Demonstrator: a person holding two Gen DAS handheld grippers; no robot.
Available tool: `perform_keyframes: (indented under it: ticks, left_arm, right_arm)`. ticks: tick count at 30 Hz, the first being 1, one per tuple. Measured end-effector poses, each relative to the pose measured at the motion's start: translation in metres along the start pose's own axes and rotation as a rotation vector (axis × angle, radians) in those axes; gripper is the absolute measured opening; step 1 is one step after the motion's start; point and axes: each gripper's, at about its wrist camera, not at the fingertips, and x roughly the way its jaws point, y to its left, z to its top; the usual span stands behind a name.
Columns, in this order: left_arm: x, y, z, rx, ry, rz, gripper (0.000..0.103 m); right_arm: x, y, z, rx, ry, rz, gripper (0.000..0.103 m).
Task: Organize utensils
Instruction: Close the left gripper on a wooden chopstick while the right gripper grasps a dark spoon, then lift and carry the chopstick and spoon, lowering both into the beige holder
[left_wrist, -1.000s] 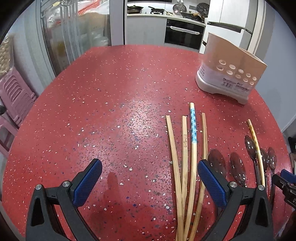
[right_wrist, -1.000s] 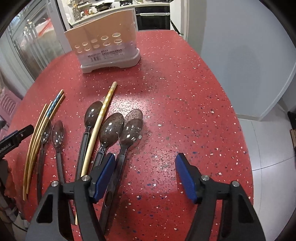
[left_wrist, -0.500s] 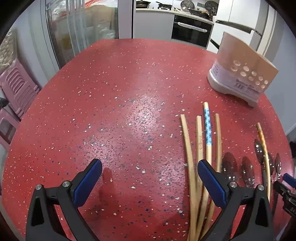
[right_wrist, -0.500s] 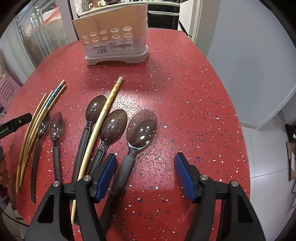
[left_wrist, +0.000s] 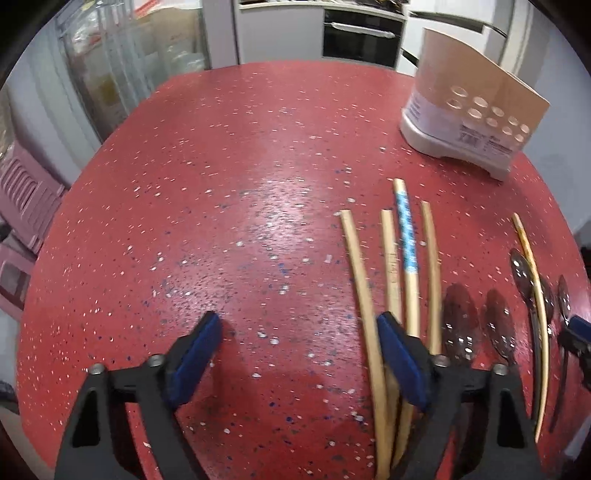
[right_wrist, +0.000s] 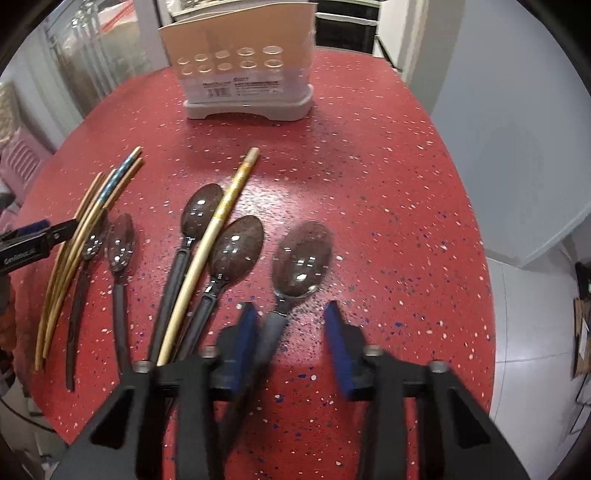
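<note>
My right gripper (right_wrist: 291, 343) is closing over the dark handle of the rightmost spoon (right_wrist: 301, 258). The handle lies against the left pad, with a gap to the right pad. Other brown spoons (right_wrist: 236, 243) and a gold chopstick (right_wrist: 221, 221) lie to its left. My left gripper (left_wrist: 299, 350) stands wide, its jaws closing slightly, beside a row of bamboo chopsticks (left_wrist: 406, 240). The leftmost chopstick (left_wrist: 360, 280) runs just inside its right pad. A beige utensil holder (left_wrist: 469, 122) (right_wrist: 247, 74) stands at the back of the red speckled table (left_wrist: 221, 184).
The table's rounded edge falls off close on the right (right_wrist: 480, 240), with a white wall and floor beyond. Pink plastic chairs (left_wrist: 22, 192) stand past the left edge. The left gripper's arm (right_wrist: 37, 240) shows beside the chopsticks (right_wrist: 85, 229).
The right jaws have narrowed around the rightmost spoon's handle, and that spoon has shifted right, away from the others. The left gripper has slid right until its right pad overlaps the chopsticks.
</note>
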Motion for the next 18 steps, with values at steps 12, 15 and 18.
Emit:
perform_keyframes:
  ticks: [12, 15, 18]
  left_arm:
    - [-0.002, -0.04, 0.011, 0.134, 0.023, -0.098, 0.031]
    - [-0.008, -0.037, 0.004, 0.088, -0.005, -0.113, 0.031]
    - [-0.02, -0.03, -0.001, 0.042, -0.043, -0.132, 0.031]
  right_arm:
    - [0.001, -0.01, 0.005, 0.021, 0.008, 0.184, 0.013]
    - [-0.004, -0.014, 0.005, 0.032, -0.018, 0.227, 0.013]
    - [-0.013, -0.019, 0.008, 0.043, -0.049, 0.274, 0.013]
